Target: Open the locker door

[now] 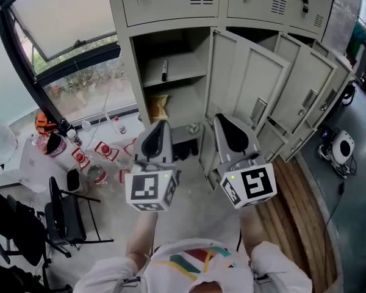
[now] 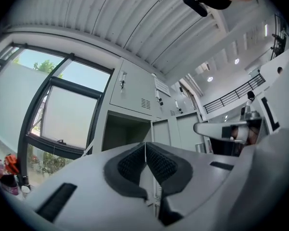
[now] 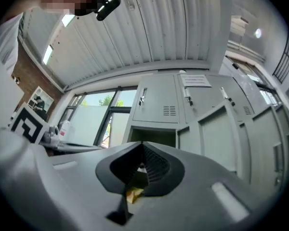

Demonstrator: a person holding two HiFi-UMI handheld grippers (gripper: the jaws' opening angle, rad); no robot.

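Note:
The grey locker bank (image 1: 171,5) stands ahead of me. One lower locker (image 1: 174,84) is open, its door (image 1: 247,93) swung out to the right. Inside it, a dark object (image 1: 165,70) lies on the shelf and a yellow packet (image 1: 158,107) sits below. My left gripper (image 1: 160,126) is shut and holds nothing, out in front of the open compartment (image 2: 125,134). My right gripper (image 1: 223,119) is also shut and holds nothing, in front of the open door's lower part. In the gripper views the left gripper (image 2: 145,150) and the right gripper (image 3: 141,150) have their pads pressed together.
Further doors (image 1: 311,96) to the right stand ajar. A big window (image 1: 67,17) is at the left, with bottles and red-white items (image 1: 88,157) on the floor below it. A black chair (image 1: 64,215) stands at lower left. A white device with cables (image 1: 341,146) lies at right, beside wooden flooring (image 1: 299,218).

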